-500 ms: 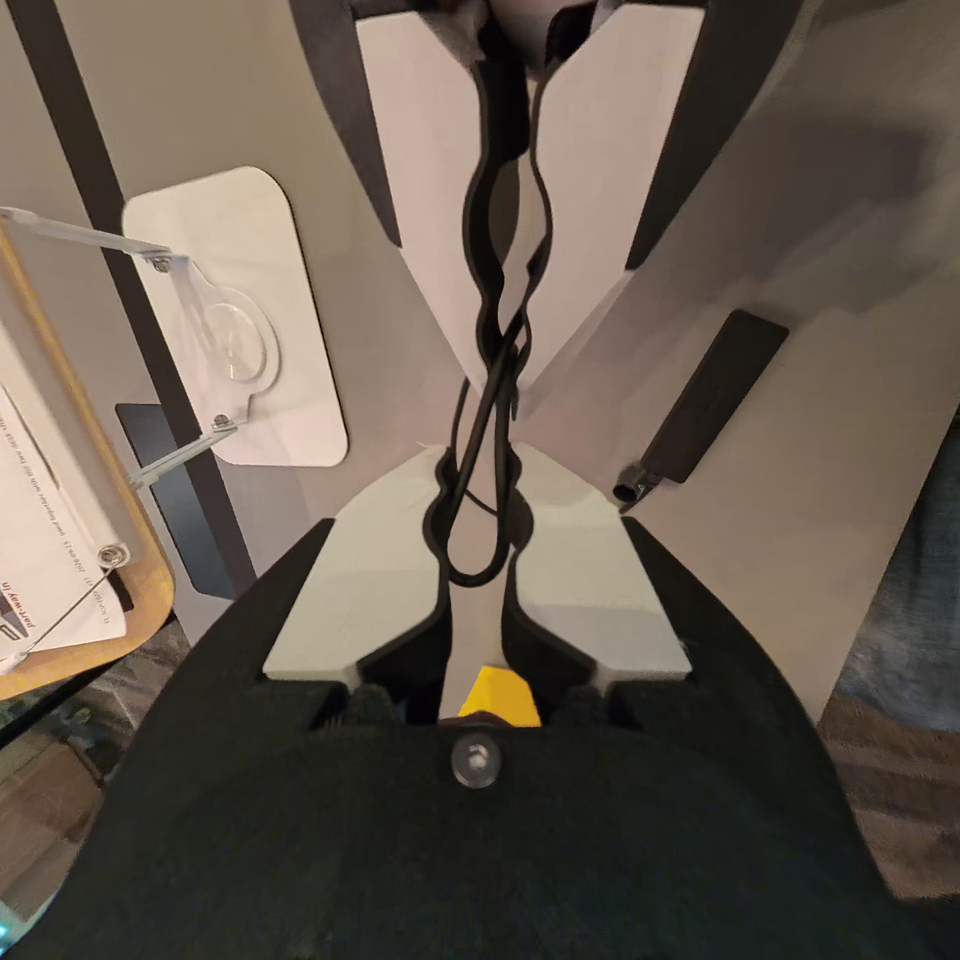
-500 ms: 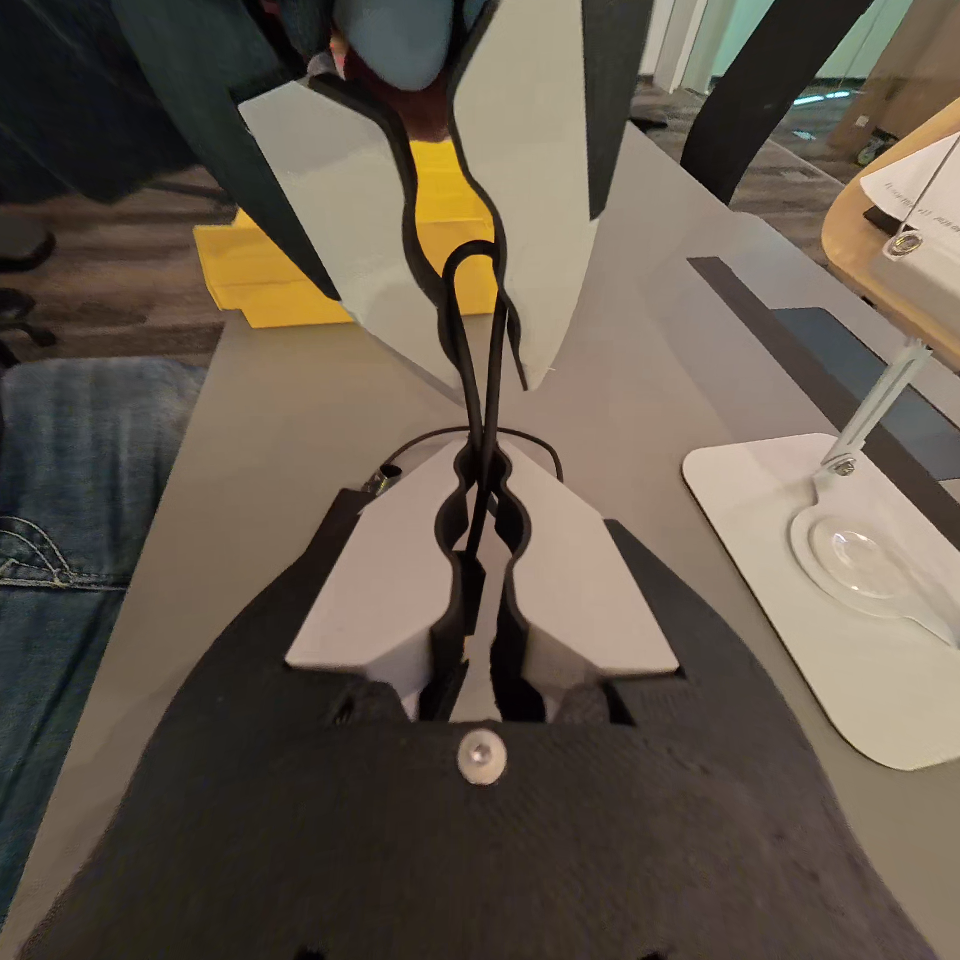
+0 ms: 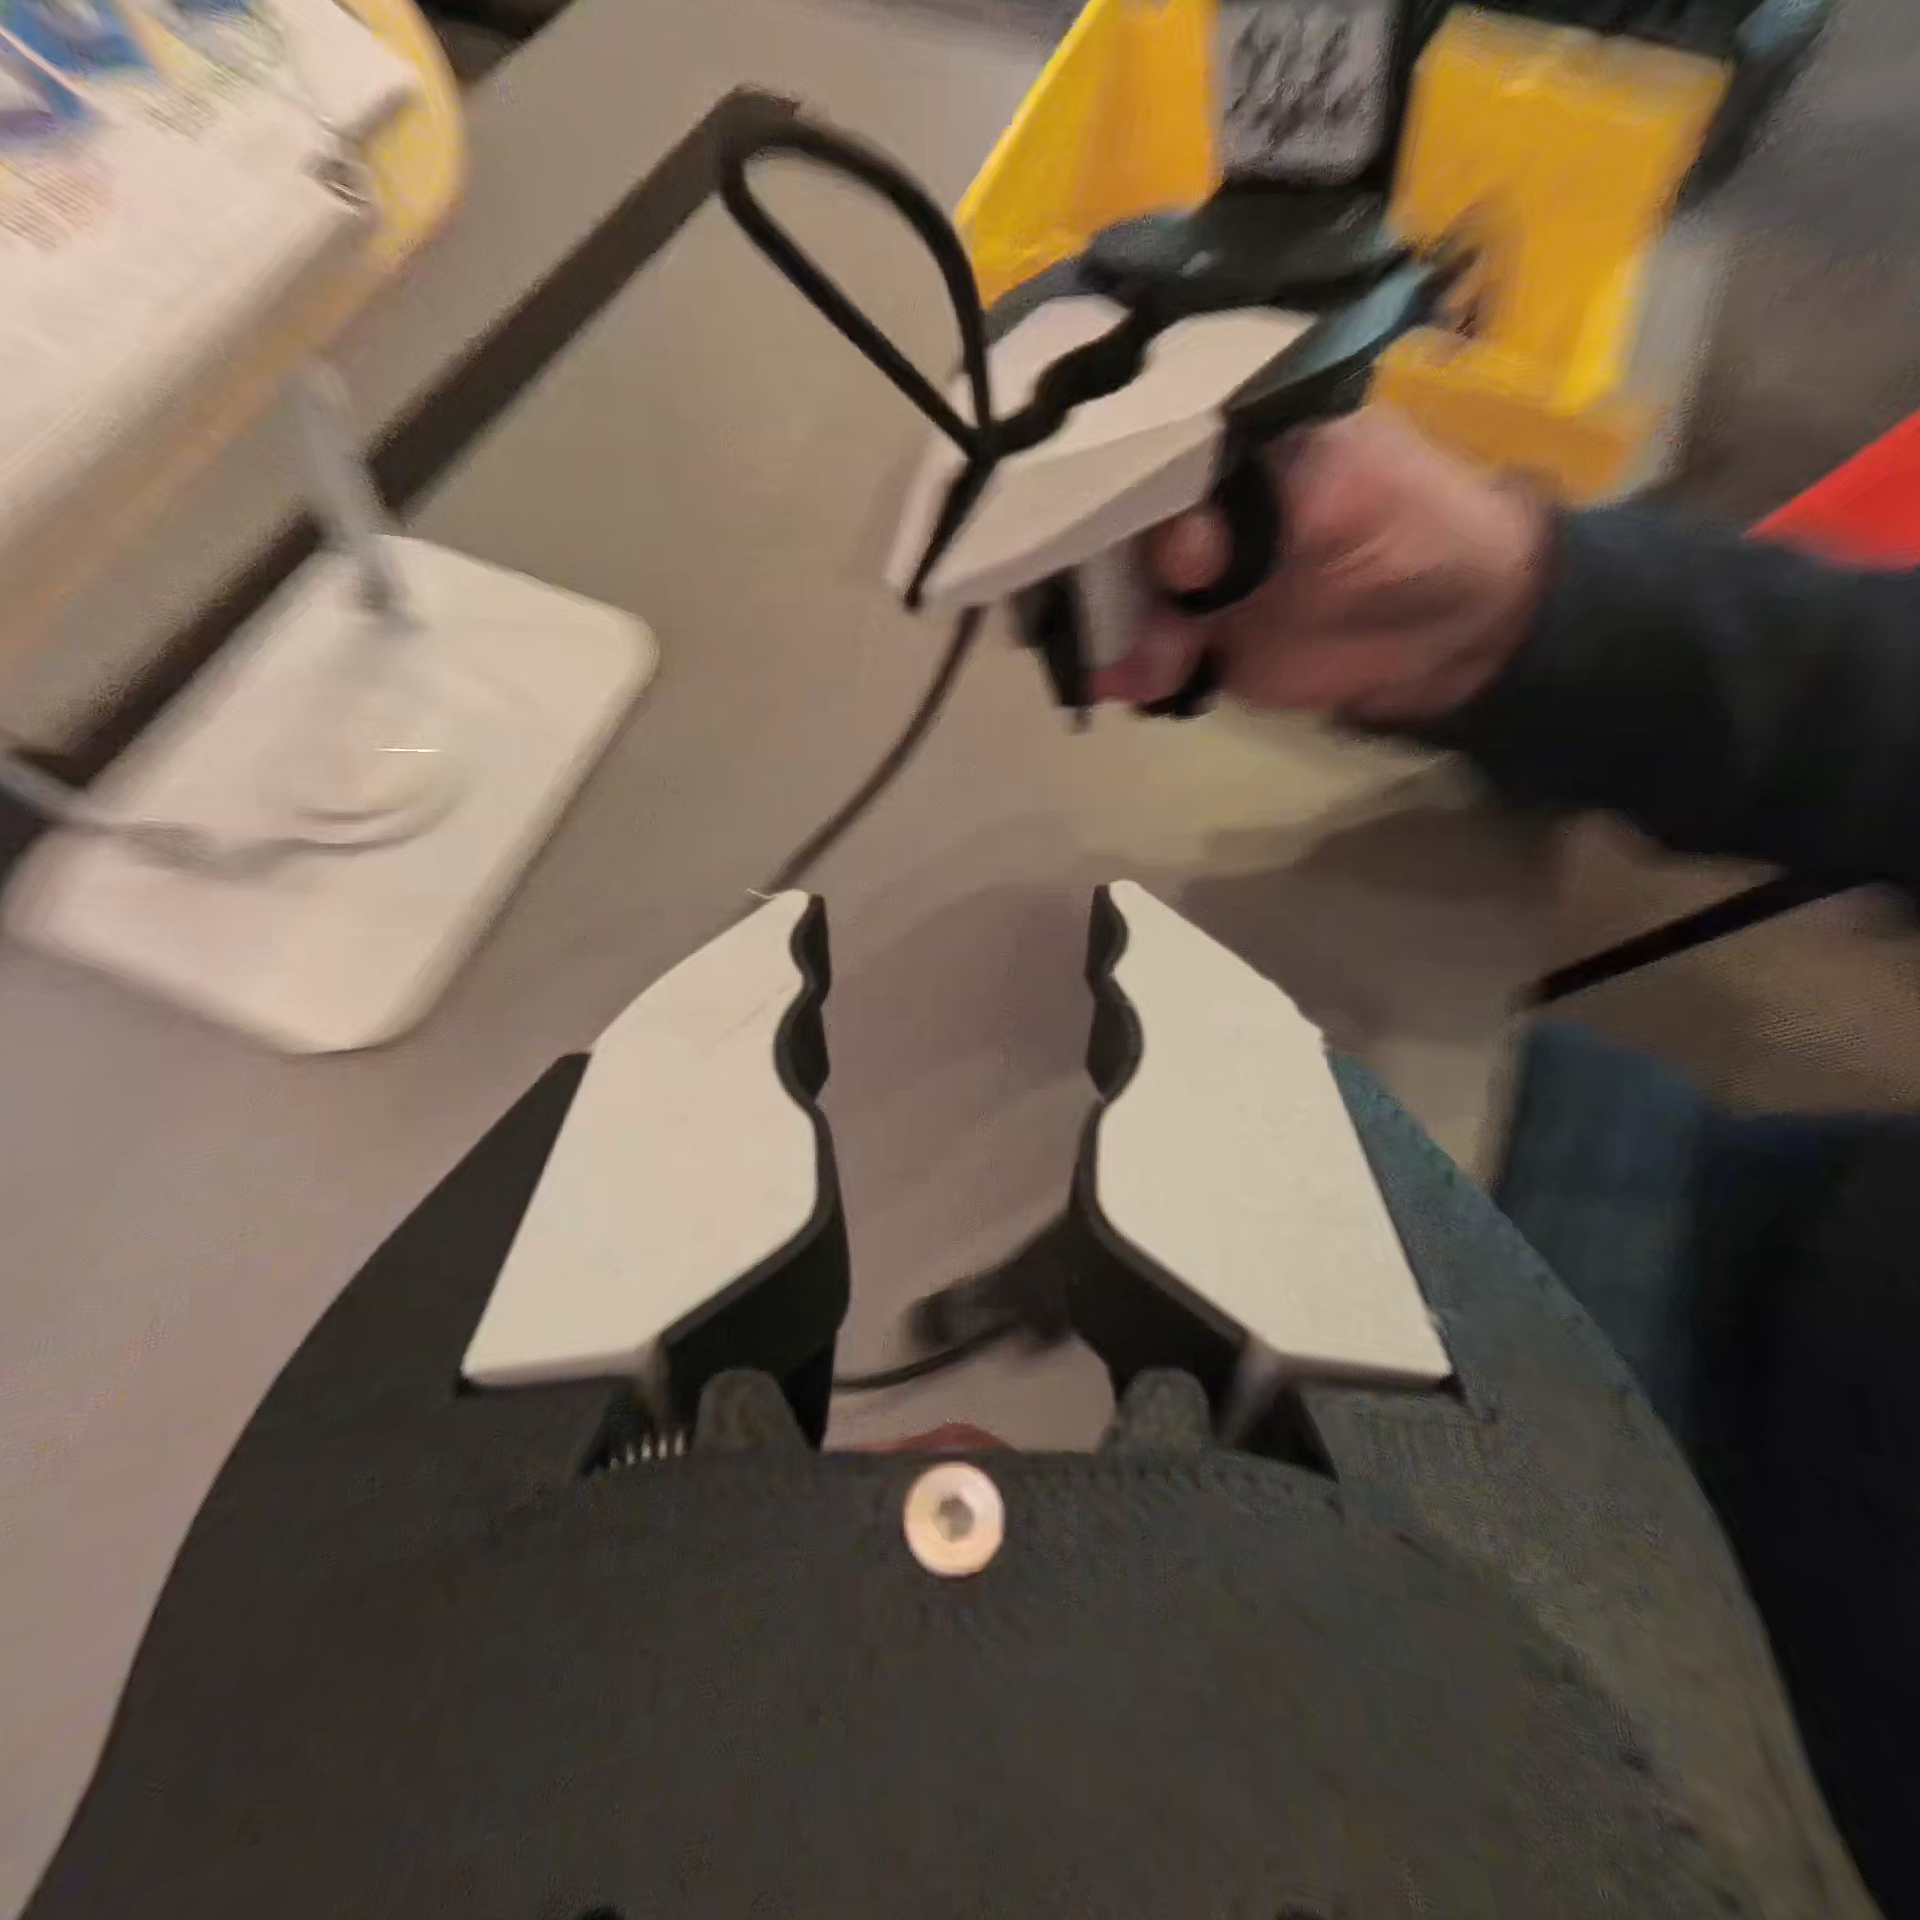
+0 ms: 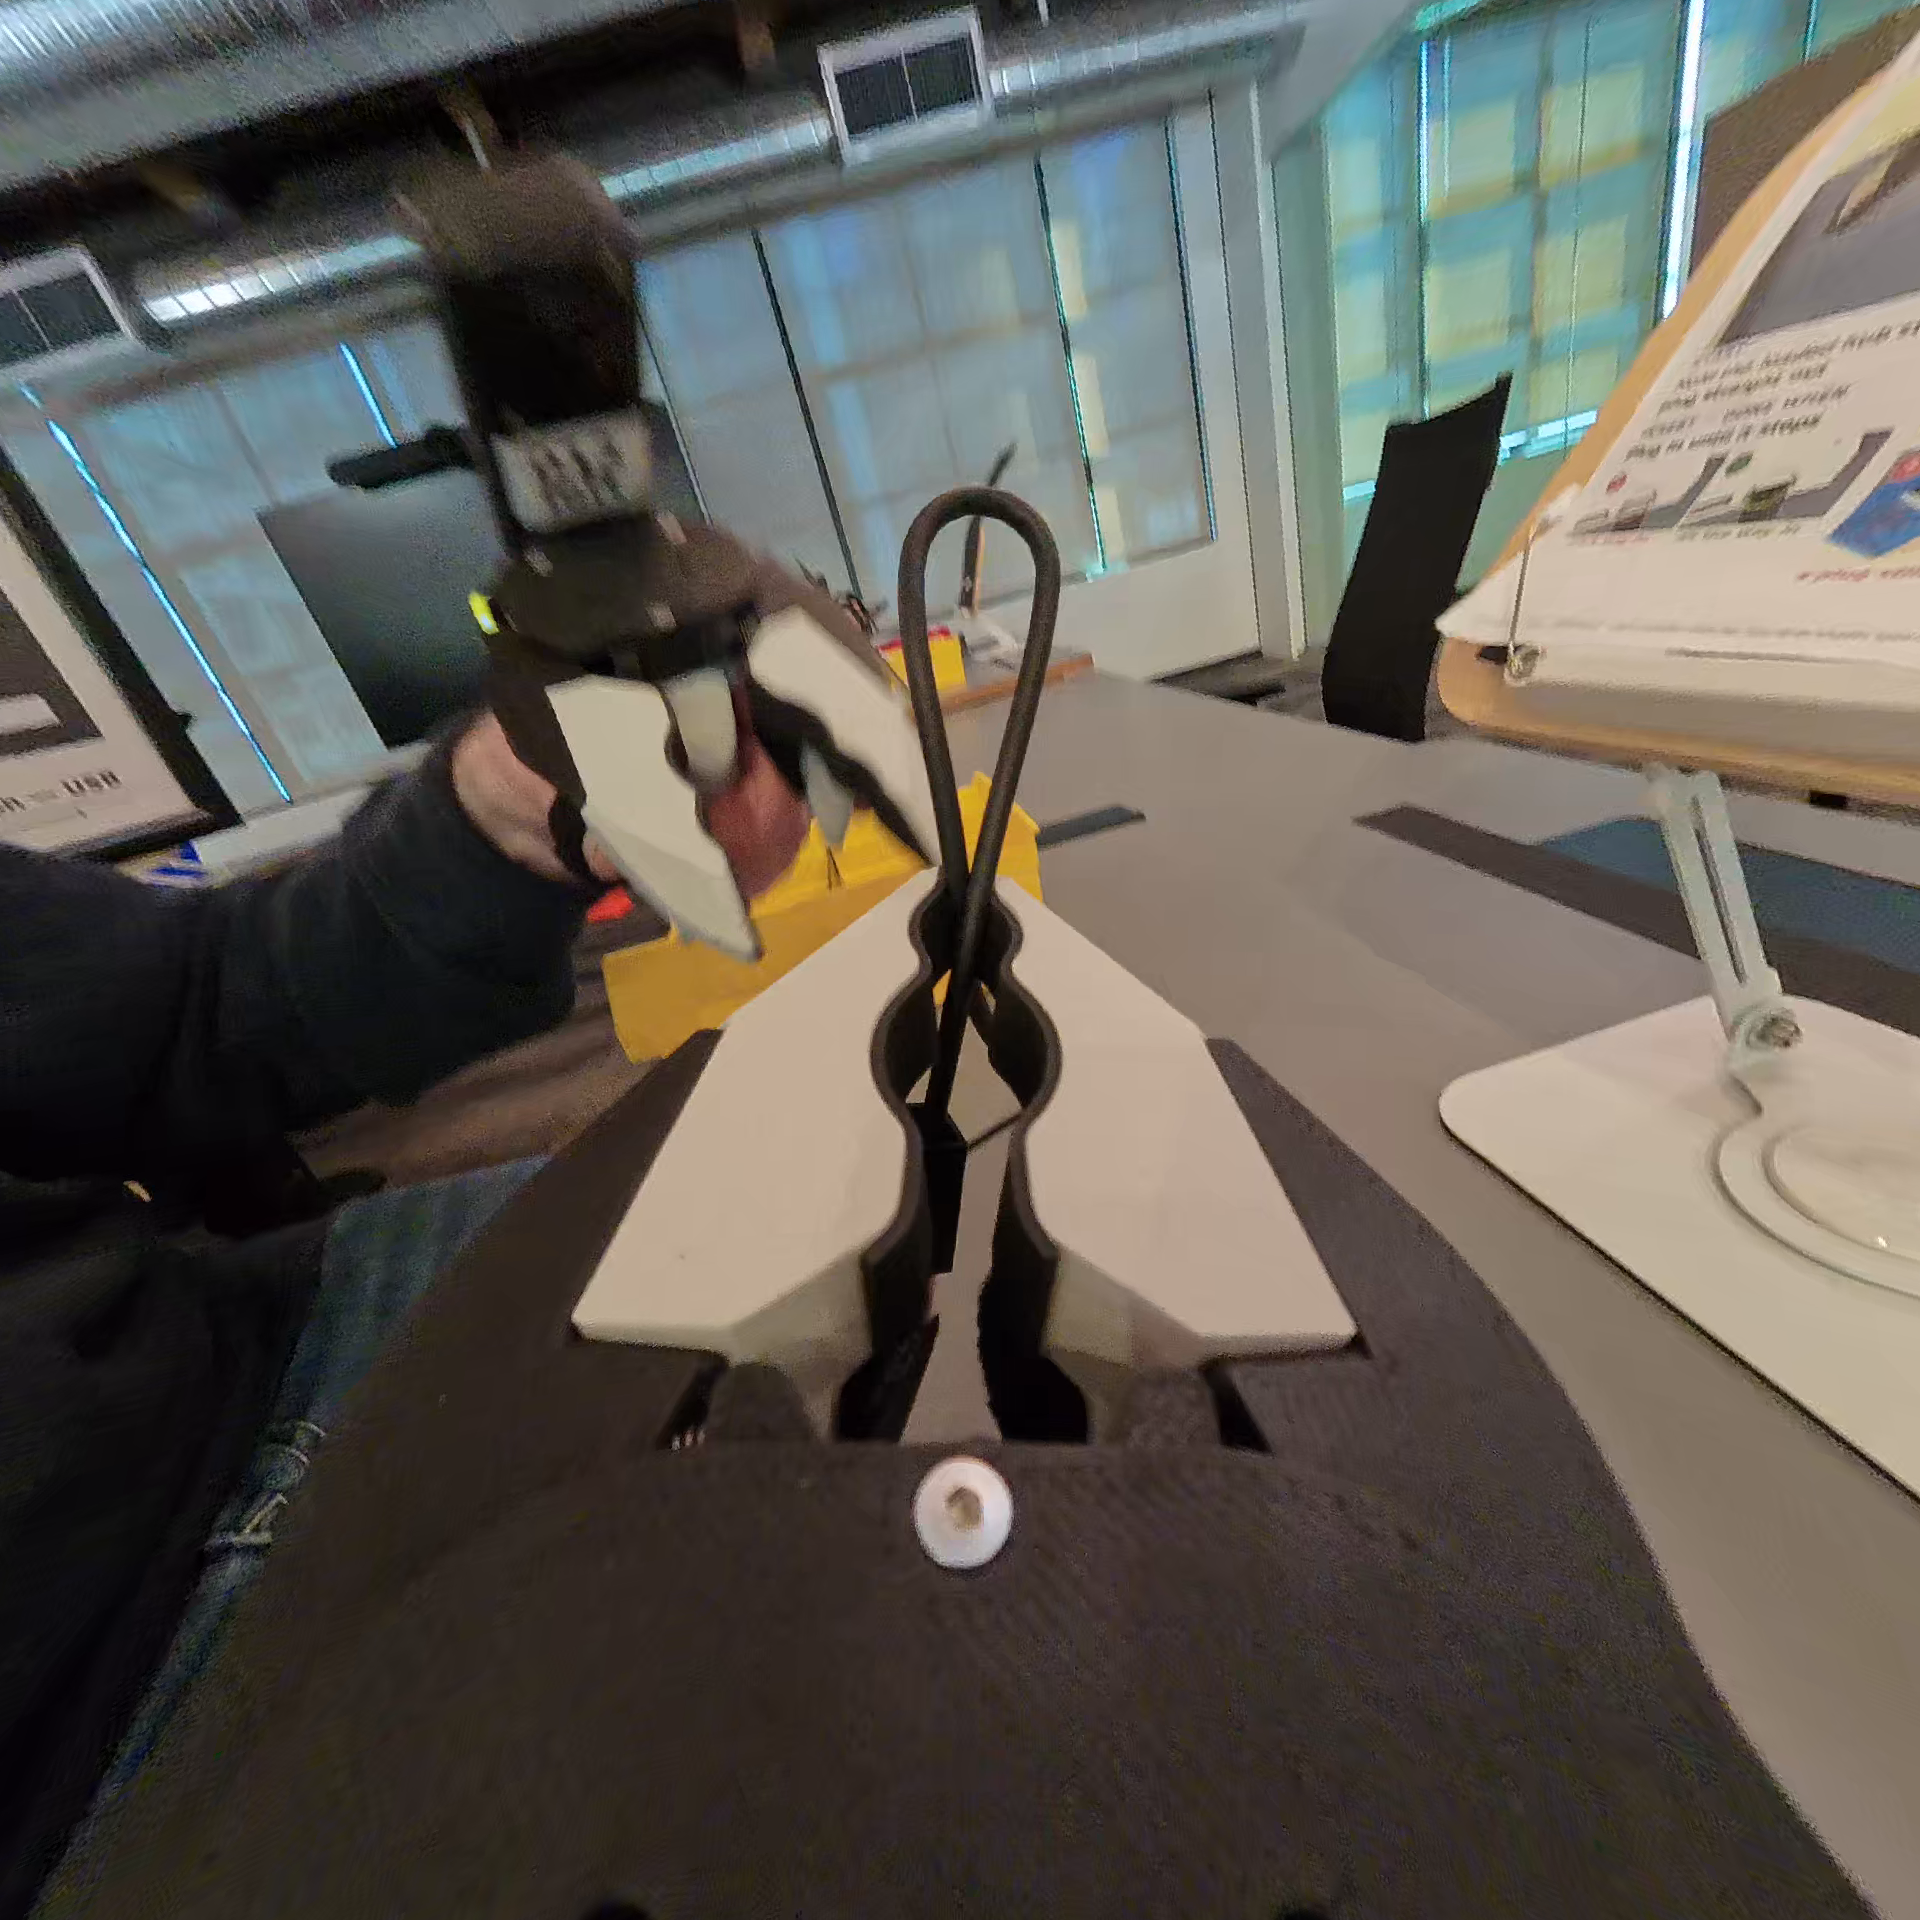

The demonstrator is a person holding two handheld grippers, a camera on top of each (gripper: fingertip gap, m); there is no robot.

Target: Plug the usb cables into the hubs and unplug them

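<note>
left gripper (image 3: 956,1049) has its fingers (image 3: 675,1153) spread wide with nothing between them, right gripper (image 4: 966,997) is pinched tight with its fingers (image 4: 1132,1153) nearly touching, each one held in a hand (image 3: 1382,582) with a dark sleeve

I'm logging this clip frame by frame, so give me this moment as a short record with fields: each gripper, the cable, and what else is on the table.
left gripper: open, nothing between its fingers, above the grey table
right gripper: shut on the black cable
cable: a loop sticks up past the right gripper's tips; the rest trails down to the table
plug and hub: not clearly visible, images blurred
other items: white stand base with a slanted document board; yellow bin at the table's far edge
</note>
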